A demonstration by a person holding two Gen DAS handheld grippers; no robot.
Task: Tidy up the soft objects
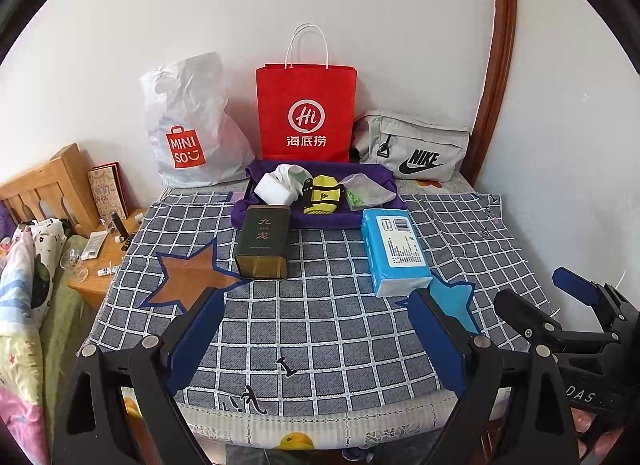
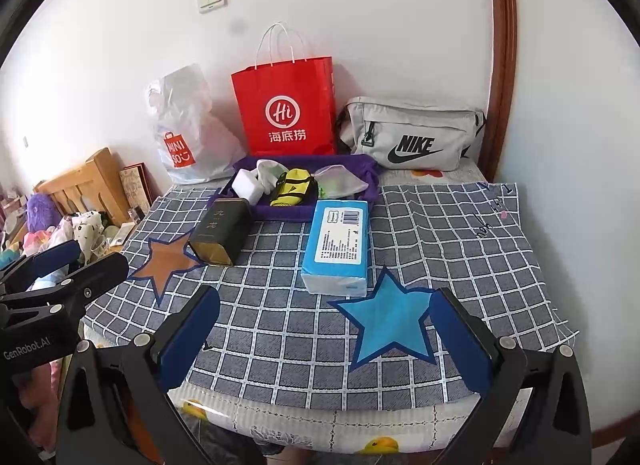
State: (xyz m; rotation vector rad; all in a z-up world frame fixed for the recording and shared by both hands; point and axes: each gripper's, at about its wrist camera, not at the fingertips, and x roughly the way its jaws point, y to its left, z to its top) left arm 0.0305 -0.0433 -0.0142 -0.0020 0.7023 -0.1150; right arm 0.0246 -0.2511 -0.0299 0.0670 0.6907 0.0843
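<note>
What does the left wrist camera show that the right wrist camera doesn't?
Only the left wrist view shows the wooden bedside stand with small bottles and a glass on it, and the right gripper at its right edge. Only the right wrist view shows a purple plush toy by the headboard, and the left gripper at its left edge. Both show the red paper bag, Miniso bag, Nike pouch, purple tray, dark tin, blue tissue pack and both stars, with each gripper's jaws open and empty.
</note>
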